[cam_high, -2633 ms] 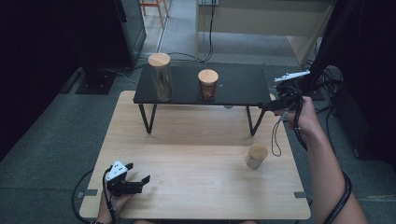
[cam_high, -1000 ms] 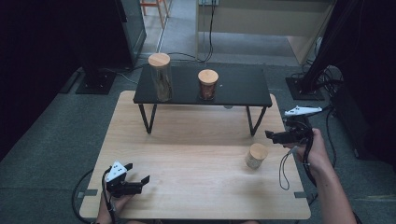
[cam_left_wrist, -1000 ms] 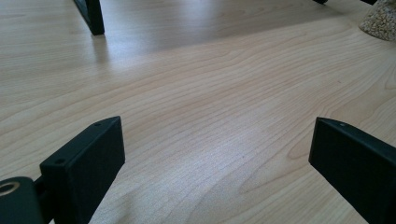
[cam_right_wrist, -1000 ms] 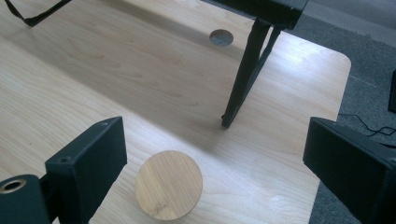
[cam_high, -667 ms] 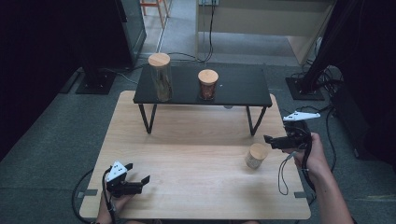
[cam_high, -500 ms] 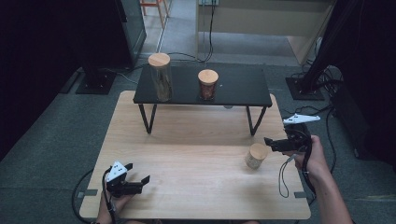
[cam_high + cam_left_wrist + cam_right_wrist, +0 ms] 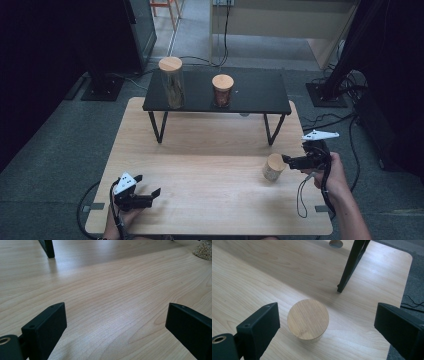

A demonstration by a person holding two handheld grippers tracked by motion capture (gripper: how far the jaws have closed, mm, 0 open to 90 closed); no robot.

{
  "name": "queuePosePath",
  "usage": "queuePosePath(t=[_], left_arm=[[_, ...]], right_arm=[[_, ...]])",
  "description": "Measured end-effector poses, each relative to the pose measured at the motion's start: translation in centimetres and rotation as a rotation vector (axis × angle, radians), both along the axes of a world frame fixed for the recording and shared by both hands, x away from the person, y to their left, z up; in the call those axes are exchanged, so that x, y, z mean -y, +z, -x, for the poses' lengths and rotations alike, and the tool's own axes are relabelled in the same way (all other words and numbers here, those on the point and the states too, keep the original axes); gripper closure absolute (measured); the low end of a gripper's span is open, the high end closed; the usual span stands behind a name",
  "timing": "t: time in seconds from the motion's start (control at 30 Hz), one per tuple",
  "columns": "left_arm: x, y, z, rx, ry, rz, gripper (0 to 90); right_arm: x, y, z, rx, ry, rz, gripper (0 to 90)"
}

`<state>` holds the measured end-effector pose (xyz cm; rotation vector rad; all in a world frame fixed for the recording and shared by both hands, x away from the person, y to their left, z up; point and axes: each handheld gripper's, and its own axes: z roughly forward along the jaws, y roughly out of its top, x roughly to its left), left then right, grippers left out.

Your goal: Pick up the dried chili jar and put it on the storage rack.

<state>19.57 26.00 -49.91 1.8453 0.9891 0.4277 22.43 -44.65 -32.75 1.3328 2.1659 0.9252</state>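
Note:
A short jar with a round wooden lid [image 7: 273,166] [image 7: 308,319] stands on the wooden table [image 7: 210,200] at the right. My right gripper [image 7: 286,159] [image 7: 325,330] is open just to the right of the jar and slightly above it; the lid lies between the wide jaws but nearer the left one, untouched. My left gripper [image 7: 147,186] [image 7: 115,330] rests open near the table's front left, nothing between its jaws. On the black shelf [image 7: 260,92] at the back stand a tall jar [image 7: 171,82] and a shorter jar [image 7: 222,90], both with wooden lids.
The black shelf stands on thin black legs [image 7: 272,129] [image 7: 352,265] just behind the short jar. The jar's grainy filling [image 7: 203,250] peeks into the top right corner of the left gripper view. Cables [image 7: 325,117] lie on the grey floor to the right.
My right hand has come down from beside the shelf toward the table and moved left, closing in on the short jar. The left gripper has stayed put.

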Motion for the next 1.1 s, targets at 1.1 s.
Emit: queuePosePath(t=[1.1], left_arm=[[0.0, 0.0, 0.0, 0.001, -0.001, -0.003, 3.6]], right_arm=[[-0.9, -4.1, -0.3, -0.053, 0.011, 0.009, 6.2]])
